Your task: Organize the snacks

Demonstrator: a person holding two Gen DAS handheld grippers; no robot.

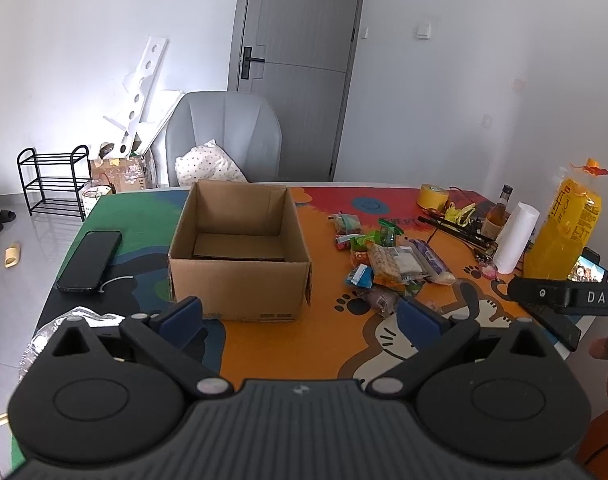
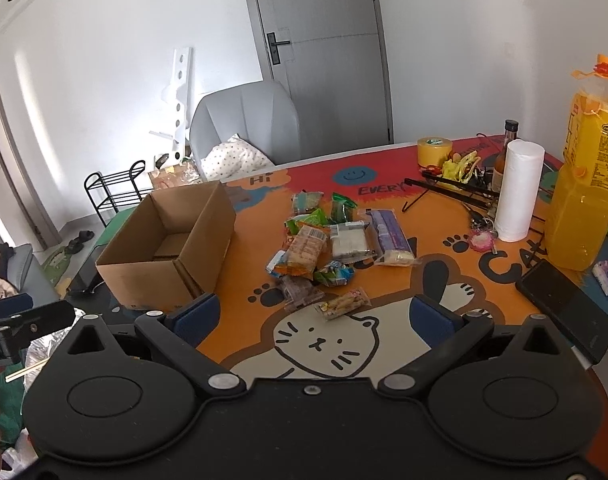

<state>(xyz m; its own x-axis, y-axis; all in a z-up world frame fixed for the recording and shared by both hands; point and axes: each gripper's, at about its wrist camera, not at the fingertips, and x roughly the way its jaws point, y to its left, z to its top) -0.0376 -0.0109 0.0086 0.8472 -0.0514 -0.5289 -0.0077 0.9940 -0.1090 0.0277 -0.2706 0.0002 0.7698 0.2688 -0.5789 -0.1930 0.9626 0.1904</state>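
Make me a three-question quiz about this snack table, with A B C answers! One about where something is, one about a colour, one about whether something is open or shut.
1. Where is the cardboard box from the snack pile?
A left
B right
C on top

2. What colour is the tape roll?
A blue
B yellow
C pink

3. How are the right tongs?
A shut on a snack
B shut, empty
C open, empty

Answers: 1 A, the box sits left of the packets. 2 B, the roll is yellow. 3 C, the fingers stand wide apart with only the table mat between them.

Phone [image 1: 89, 261], tape roll [image 1: 432, 196], paper roll [image 2: 518, 190], juice bottle [image 2: 584, 184]
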